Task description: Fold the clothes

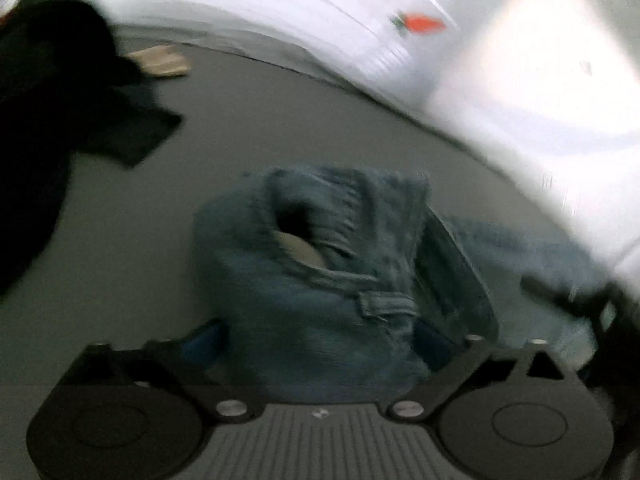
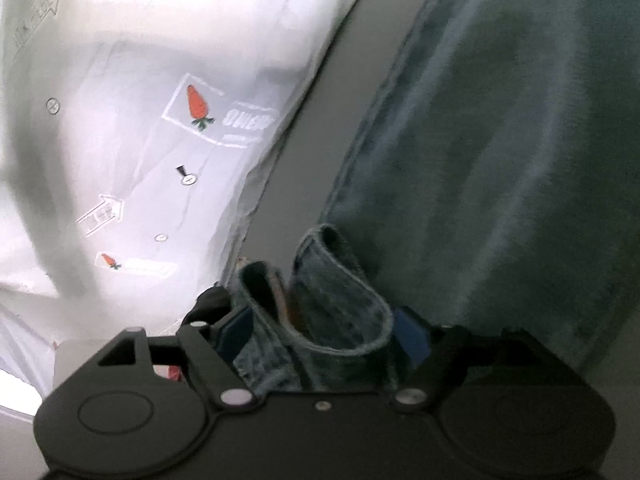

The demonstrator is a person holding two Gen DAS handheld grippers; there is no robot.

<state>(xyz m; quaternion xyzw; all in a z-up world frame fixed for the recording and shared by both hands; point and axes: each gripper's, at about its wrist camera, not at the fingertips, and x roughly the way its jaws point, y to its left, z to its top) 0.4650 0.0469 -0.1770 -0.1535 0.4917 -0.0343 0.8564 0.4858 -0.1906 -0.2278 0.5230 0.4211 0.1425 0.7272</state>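
Note:
A pair of blue jeans (image 1: 320, 272) lies bunched on a grey surface (image 1: 256, 112). My left gripper (image 1: 320, 344) is shut on the waistband end, with denim filling the gap between its blue pads (image 1: 202, 342). A belt loop (image 1: 386, 304) shows just ahead. In the right wrist view, my right gripper (image 2: 324, 336) is shut on a folded edge of the jeans (image 2: 340, 304). The rest of the denim (image 2: 500, 140) spreads to the right. The right gripper shows blurred at the right edge of the left wrist view (image 1: 580, 300).
A white sheet printed with carrots (image 2: 152, 128) covers the area along the grey surface's far side; it also shows in the left wrist view (image 1: 400, 20). A black garment (image 1: 60, 120) lies at the left. A small beige cloth (image 1: 160, 60) lies behind it.

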